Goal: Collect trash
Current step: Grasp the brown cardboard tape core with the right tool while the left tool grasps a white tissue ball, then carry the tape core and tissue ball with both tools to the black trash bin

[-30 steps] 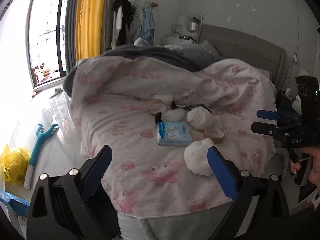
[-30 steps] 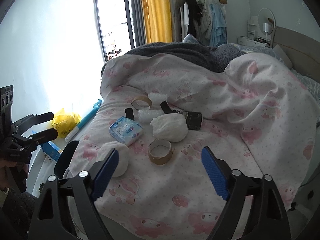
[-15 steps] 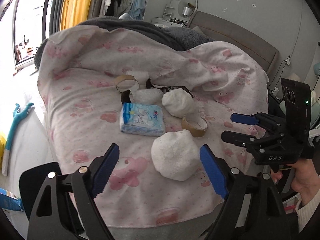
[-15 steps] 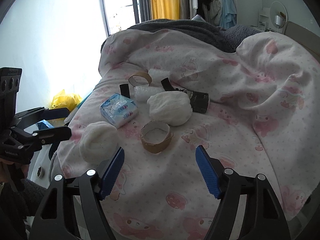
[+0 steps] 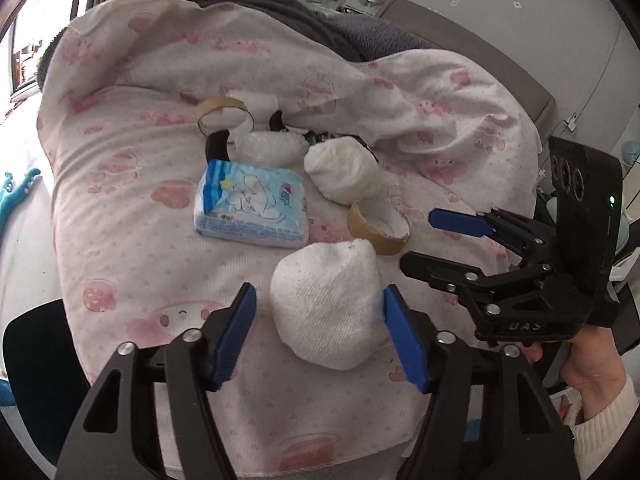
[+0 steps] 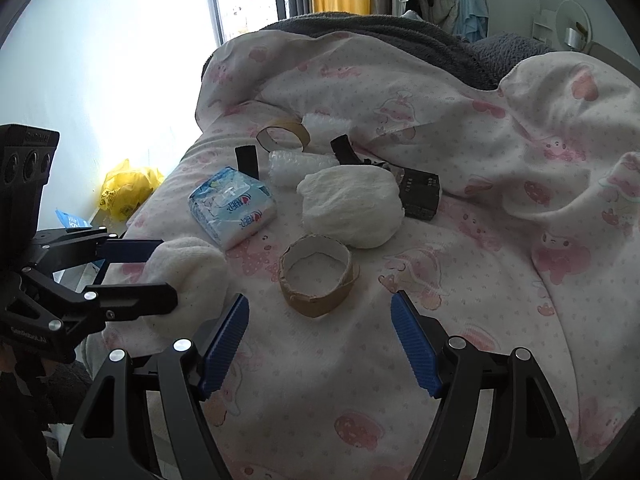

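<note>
A bed under a pink-printed quilt [image 5: 120, 208] fills my view, littered with trash. Nearest its front edge sits a crumpled white tissue wad [image 5: 326, 312], rounded with no clear long axis. My left gripper [image 5: 320, 336] straddles it, blue fingers spread wide on either side, not touching. My right gripper [image 6: 320, 340], also spread and empty, faces a torn cardboard tape ring [image 6: 316, 276] just ahead. The left is nearer the wad.
</note>
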